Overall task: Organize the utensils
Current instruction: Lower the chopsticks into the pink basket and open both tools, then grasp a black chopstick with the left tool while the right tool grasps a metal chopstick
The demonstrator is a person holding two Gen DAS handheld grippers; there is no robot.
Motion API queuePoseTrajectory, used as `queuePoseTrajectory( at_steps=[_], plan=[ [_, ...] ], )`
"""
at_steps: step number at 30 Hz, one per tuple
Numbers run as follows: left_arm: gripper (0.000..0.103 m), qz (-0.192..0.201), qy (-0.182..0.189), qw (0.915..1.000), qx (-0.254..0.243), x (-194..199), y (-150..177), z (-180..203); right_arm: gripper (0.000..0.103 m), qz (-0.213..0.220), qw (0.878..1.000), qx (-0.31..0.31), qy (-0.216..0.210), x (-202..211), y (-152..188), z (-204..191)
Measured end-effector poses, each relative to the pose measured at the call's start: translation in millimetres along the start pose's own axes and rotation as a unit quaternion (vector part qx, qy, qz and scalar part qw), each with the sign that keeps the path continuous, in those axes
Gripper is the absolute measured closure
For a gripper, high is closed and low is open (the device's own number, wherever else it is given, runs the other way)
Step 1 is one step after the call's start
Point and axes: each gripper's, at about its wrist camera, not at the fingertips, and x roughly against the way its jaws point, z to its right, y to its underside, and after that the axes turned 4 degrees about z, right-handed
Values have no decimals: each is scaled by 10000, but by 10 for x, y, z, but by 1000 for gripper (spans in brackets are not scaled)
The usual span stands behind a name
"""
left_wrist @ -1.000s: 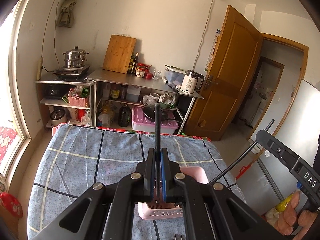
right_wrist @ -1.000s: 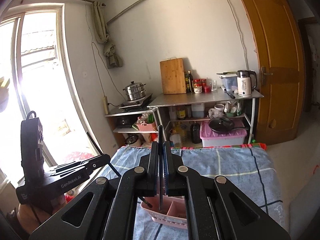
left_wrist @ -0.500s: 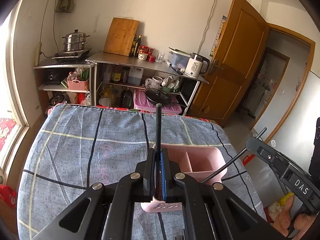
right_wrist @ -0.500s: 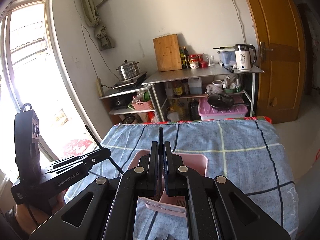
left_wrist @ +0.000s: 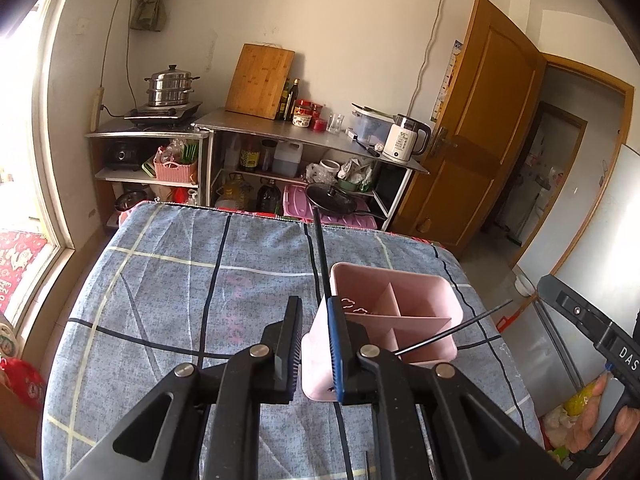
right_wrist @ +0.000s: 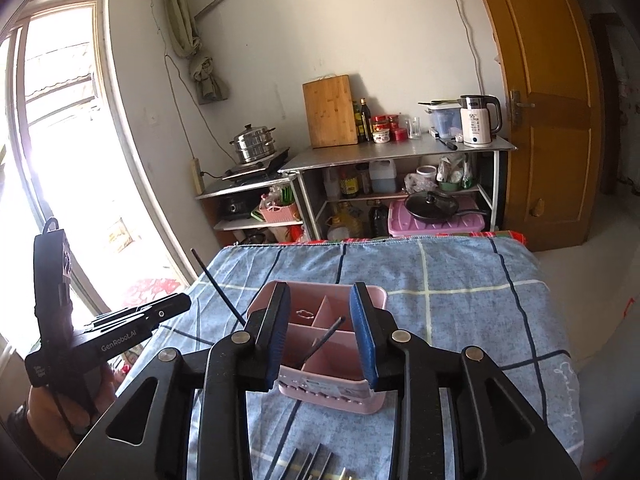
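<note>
Risk sits mostly with the left chopstick (left_wrist: 320, 248); it rises from centre frame toward upper centre, leaning on the blue pad of the left gripper (left_wrist: 314, 305), whose jaws have just been opening to a narrow gap, so one pad touches it and the other stands clear. Its lower end is hidden behind the finger; I cannot tell whether it is in the caddy (left_wrist: 400, 278) or just outside the left wall. If outside, it probably slides onto the cloth (left_wrist: 180, 280) once the pad pulls away. In the right wrist view this same stick (right_wrist: 218, 282) slants at centre left, beside the caddy (right_wrist: 332, 396).

The right chopstick (right_wrist: 330, 332) lies tilted in a near compartment, between the jaws of the right gripper (right_wrist: 320, 292); these have just been opening and stand wide, neither pad on it. In the left view its top (left_wrist: 460, 324) pokes out over the right rim; a finger brushing it on the way out could lever it free or tip the caddy, which looks light.

Compared with a second ago: both claws then clamped their sticks upright and the caddy sat low, largely hidden behind the fingers; now it fills centre frame, its dividers plain, and both sticks lean.
</note>
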Motion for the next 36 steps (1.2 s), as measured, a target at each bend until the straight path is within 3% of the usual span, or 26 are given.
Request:
queuePoseTrajectory(
  at_steps=[7, 17, 22, 25, 29, 36],
  plan=[
    [90, 217, 154, 9996, 54, 424, 365, -28, 71, -51, 10000, -2, 74, 406, 357, 30],
    [90, -150, 372, 9991, -139, 669, 1233, 143, 71, -619, 9980, -65, 107, 654, 1115, 101],
    [90, -446, 454, 9977, -227, 659, 1598, 237, 71, -877, 9960, -132, 131, 696, 1419, 100],
    [90, -611, 512, 9966, -217, 621, 1743, 267, 79, -1069, 9940, -124, 186, 674, 1574, 106],
    [90, -832, 520, 9948, -260, 537, 1881, 329, 87, -1305, 9909, -225, 231, 609, 1714, 161],
    [90, -1093, 507, 9924, -233, 357, 1975, 366, 90, -1652, 9853, -371, 231, 417, 1874, 253]
  ],
)
